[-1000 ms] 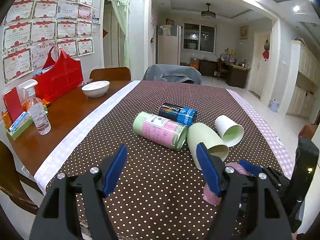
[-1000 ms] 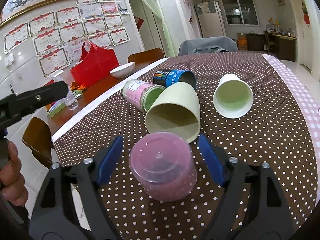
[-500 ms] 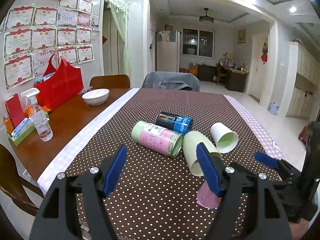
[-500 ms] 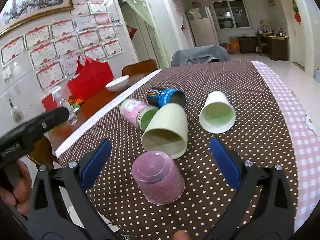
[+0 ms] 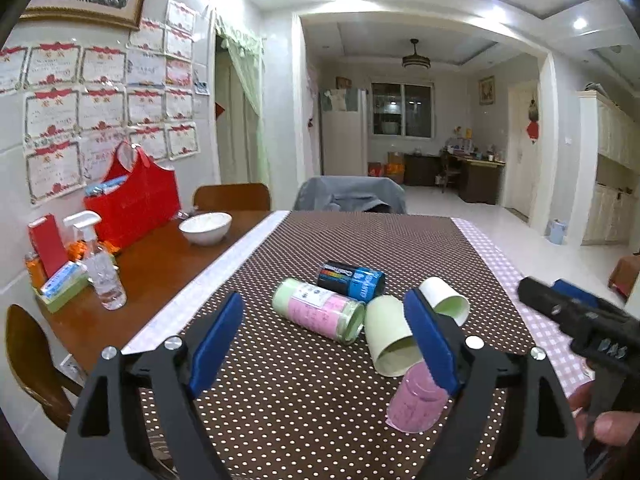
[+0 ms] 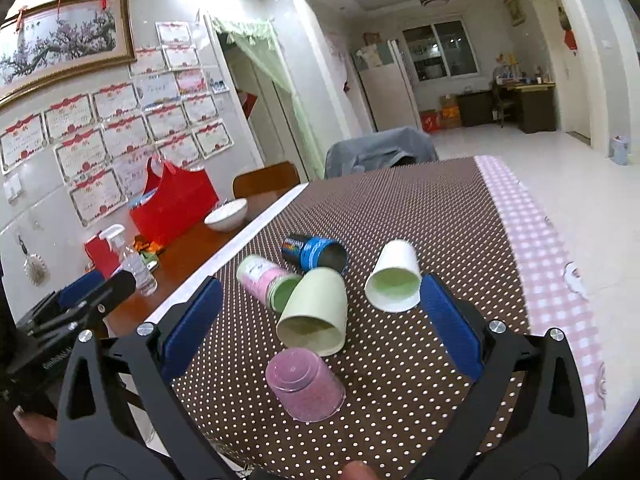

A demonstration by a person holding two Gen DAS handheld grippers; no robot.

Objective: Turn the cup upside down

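The right gripper (image 6: pixel 320 320) hangs above the dotted tablecloth (image 6: pixel 420 216) with its blue pads (image 6: pixel 450 322) spread wide, holding and touching nothing. Between and a little below them in the right wrist view stands the pink cup (image 6: pixel 306 384), mouth down on the cloth, its closed base facing up, apart from both pads. The left gripper (image 5: pixel 326 338) is likewise spread wide and empty; in its own view its right pad (image 5: pixel 430 344) overlaps the pink cup, though whether they touch cannot be told. Just behind the pink cup lies a pale green cup (image 6: pixel 314 312) on its side, its rim very near the pink one. Beyond it lie a pink-labelled jar (image 6: pixel 266 282), a blue can (image 6: pixel 314 252) and a white paper cup (image 6: pixel 394 278), all tipped over. On the bare wooden table (image 5: pixel 160 264) sit a white bowl (image 5: pixel 205 227), a spray bottle (image 5: pixel 100 264) and a red bag (image 5: pixel 134 204).
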